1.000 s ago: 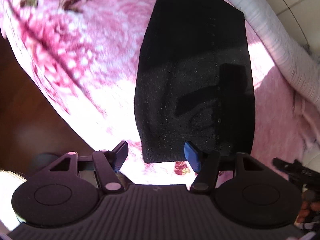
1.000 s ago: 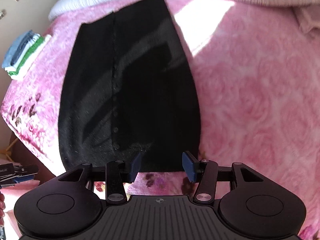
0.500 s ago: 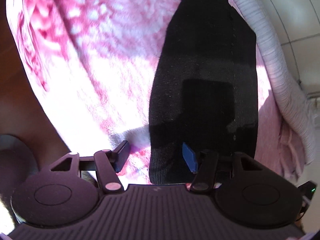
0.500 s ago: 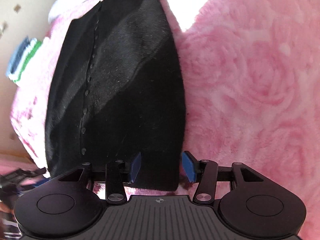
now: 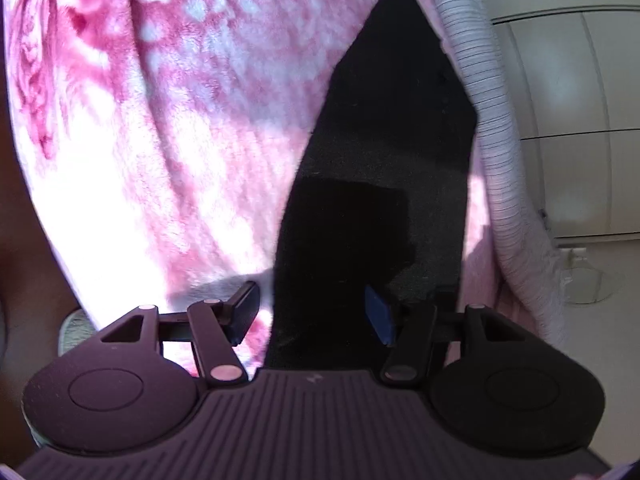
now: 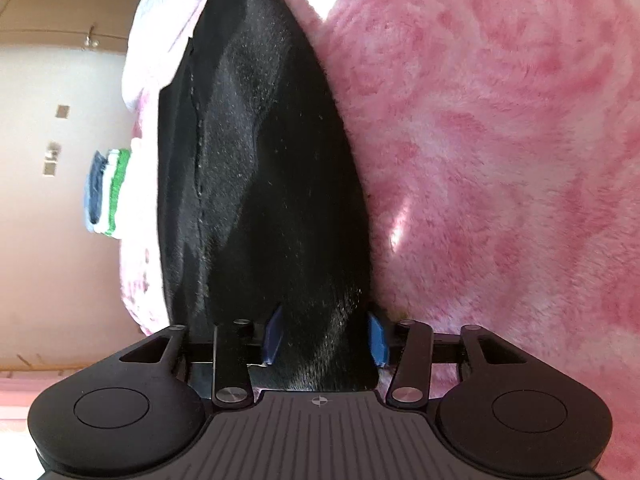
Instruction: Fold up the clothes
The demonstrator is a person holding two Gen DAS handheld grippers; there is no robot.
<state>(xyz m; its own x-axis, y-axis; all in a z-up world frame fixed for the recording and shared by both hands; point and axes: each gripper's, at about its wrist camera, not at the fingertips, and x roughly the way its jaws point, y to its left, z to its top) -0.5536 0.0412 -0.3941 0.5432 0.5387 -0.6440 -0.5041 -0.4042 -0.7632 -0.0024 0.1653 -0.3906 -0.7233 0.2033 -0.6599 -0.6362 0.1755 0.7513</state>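
Lying flat, fuzzy black knit garment, plush pink blanket

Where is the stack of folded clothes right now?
In the right wrist view, the folded stack sits at the far left on the pink blanket, just left of the black garment.

Matt black knit garment, fluffy blanket

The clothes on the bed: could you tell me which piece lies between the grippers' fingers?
The black garment, spread flat on the pink blanket; both grippers close around its near edge. The folded blue, white and green stack sits far off.
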